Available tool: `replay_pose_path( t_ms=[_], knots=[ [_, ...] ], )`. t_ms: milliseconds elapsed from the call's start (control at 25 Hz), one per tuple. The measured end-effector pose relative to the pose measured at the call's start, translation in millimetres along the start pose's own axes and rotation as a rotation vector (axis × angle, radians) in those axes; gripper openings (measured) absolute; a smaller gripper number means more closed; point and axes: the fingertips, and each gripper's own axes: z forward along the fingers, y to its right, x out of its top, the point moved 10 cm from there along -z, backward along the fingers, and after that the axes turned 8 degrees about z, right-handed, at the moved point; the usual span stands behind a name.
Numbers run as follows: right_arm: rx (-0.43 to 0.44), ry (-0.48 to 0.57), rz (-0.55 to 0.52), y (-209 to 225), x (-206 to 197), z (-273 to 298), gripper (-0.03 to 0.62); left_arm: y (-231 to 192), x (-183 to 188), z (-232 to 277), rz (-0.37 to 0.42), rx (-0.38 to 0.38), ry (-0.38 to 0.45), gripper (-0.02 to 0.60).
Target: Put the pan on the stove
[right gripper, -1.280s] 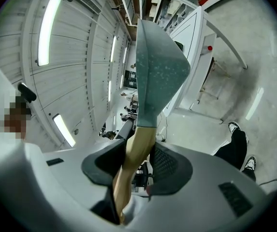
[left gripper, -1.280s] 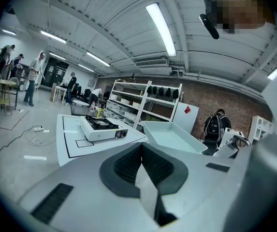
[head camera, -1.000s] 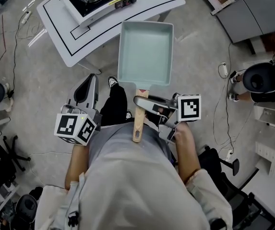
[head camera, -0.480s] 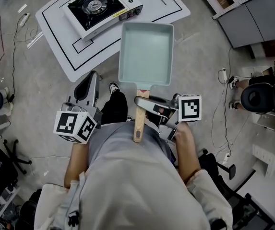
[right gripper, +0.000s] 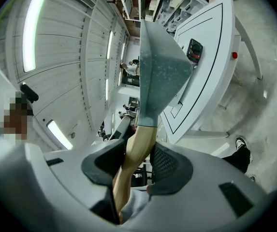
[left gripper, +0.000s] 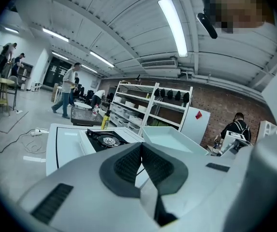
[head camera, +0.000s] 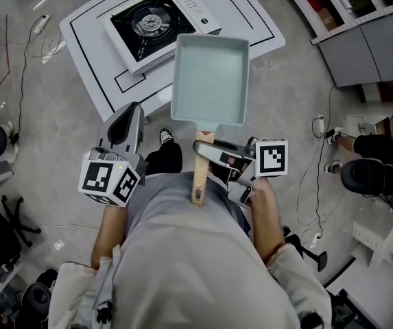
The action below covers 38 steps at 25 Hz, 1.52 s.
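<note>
Head view sets the pan [head camera: 210, 79] beside the stove [head camera: 151, 20]. Right gripper view reveals the right gripper [right gripper: 139, 162] clamping its handle [right gripper: 134, 144]. The left gripper [left gripper: 140, 152] is closed and empty.

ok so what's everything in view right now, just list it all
pan: one, pale blue-green, wooden handle, held in the air over the table's near edge, beside the stove and not on it
stove: one, white with a black burner top, on the table
table: one, white with black lines, ahead of the person
power strip: one, white, on the floor left of the table
other person: one, dark clothes, far right
left gripper: one, grey, jaws together, nothing between them
right gripper: one, grey, jaws shut on the handle
</note>
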Motion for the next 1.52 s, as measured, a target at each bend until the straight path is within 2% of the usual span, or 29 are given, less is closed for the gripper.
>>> replay_pose_path(
  t_ms=[480,960,1520],
  knots=[
    [0.005,-0.062,-0.05,-10,65,43,0.169,-48,20,38,-0.015,0.036,0.021,0.008],
    [0.017,-0.12,-0.082,-18,116,59,0.17,-59,33,62,-0.025,0.064,0.051,0.008],
    [0.046,-0.288,-0.097,-18,192,79,0.17,-69,48,101,-0.032,0.232,0.054,0.008]
  ],
)
